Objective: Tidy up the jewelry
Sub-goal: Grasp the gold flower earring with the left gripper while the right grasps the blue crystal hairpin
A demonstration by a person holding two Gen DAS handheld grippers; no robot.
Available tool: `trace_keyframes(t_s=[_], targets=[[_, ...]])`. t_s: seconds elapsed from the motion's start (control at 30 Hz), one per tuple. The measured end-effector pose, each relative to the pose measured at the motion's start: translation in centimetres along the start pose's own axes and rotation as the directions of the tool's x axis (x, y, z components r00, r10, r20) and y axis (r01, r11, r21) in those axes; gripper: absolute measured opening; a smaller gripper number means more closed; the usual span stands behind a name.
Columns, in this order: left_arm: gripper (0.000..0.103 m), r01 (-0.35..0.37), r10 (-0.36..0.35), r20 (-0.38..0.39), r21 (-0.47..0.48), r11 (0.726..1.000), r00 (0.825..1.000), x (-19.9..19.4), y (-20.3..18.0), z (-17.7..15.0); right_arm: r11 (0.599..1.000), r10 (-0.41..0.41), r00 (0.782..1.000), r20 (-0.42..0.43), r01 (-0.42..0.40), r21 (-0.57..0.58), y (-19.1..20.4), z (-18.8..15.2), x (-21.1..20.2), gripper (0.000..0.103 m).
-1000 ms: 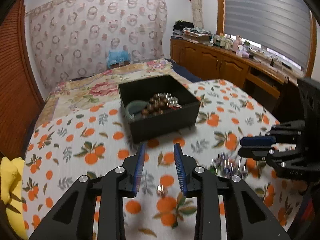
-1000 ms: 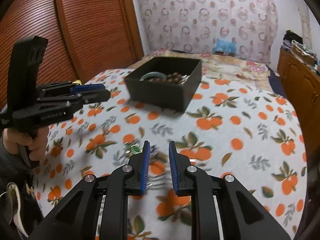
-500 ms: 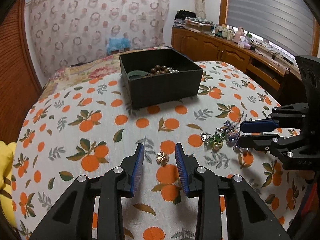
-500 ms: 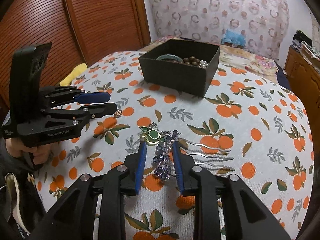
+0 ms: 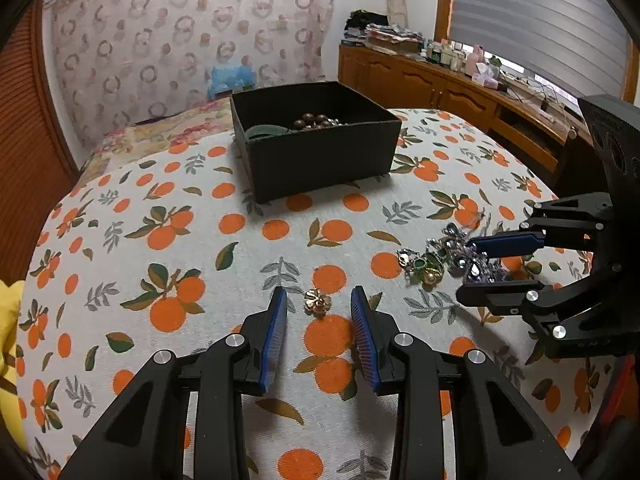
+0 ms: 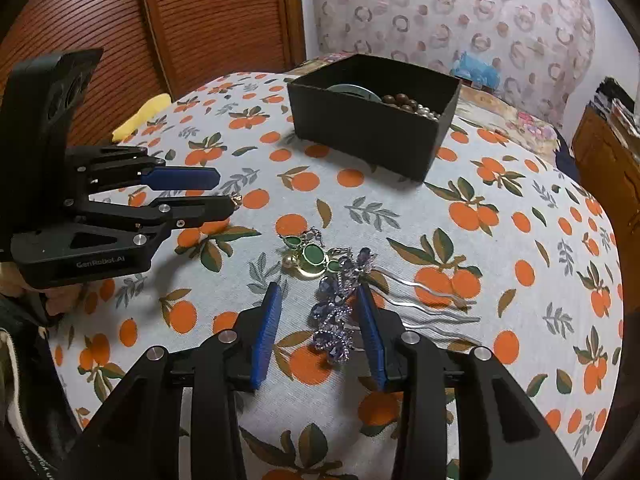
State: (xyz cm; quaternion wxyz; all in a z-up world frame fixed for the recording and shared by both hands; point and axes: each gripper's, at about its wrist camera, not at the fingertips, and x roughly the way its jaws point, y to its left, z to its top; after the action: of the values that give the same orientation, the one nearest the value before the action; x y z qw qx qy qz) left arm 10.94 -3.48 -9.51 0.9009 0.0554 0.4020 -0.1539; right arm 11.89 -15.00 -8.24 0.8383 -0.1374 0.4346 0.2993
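Both grippers gape: left gripper [image 5: 319, 300] straddles the gold flower brooch [image 5: 317, 301], right gripper [image 6: 318, 294], just widened, straddles the purple hairpin [image 6: 338, 312]

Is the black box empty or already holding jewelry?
Holding some: brown beads, pearls and a green bangle lie inside the open black box.

Even, soft indoor light with daylight from the blinded window [image 5: 536, 28], faint shadows beneath the black box [image 5: 316, 152] on the bed, both views sharp centrally, strongly fisheye-bent with dark vignetted corners
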Motion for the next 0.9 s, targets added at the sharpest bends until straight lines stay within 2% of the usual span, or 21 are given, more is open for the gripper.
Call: trace_keyframes(t_s=[0.07,0.1,0.13,0.4,0.43,0.5,0.53,0.9], targets=[[0.031,0.004,-0.004,-0.007,0.001,1.000,1.000,0.2,0.0,0.0,1.000,-0.023,1.000,-0.003,0.023,-0.021,0.2,0.1,0.0,0.037],[0.031,0.006,-0.006,-0.013,0.001,1.000,1.000,0.3,0.0,0.0,0.999,-0.041,0.999,-0.003,0.041,-0.030,0.3,0.1,0.0,0.033],[0.031,0.010,-0.010,-0.017,0.001,1.000,1.000,0.4,-0.1,-0.1,0.997,-0.062,0.998,0.001,0.062,-0.041,0.3,0.1,0.0,0.024],[0.031,0.015,-0.015,-0.026,0.020,1.000,1.000,1.0,-0.3,0.4,0.997,-0.071,0.997,0.019,0.071,-0.030,-0.4,-0.4,-0.6,0.023],[0.028,0.014,-0.014,-0.026,0.021,1.000,1.000,1.1,-0.3,0.5,0.997,-0.070,0.997,0.024,0.070,-0.025,-0.5,-0.4,-0.7,0.023],[0.015,0.012,-0.012,-0.024,0.018,1.000,1.000,1.1,-0.3,0.5,0.998,-0.067,0.997,0.036,0.067,-0.017,-0.7,-0.4,-1.0,0.023],[0.014,0.016,-0.015,-0.024,0.015,1.000,1.000,1.1,-0.3,0.5,0.998,-0.066,0.997,0.042,0.067,-0.012,-0.8,-0.4,-1.2,0.023],[0.014,0.006,-0.006,0.027,0.002,1.000,1.000,-0.2,-0.1,0.8,0.997,-0.070,0.993,0.100,0.073,-0.022,-0.7,1.1,-3.0,0.023]])
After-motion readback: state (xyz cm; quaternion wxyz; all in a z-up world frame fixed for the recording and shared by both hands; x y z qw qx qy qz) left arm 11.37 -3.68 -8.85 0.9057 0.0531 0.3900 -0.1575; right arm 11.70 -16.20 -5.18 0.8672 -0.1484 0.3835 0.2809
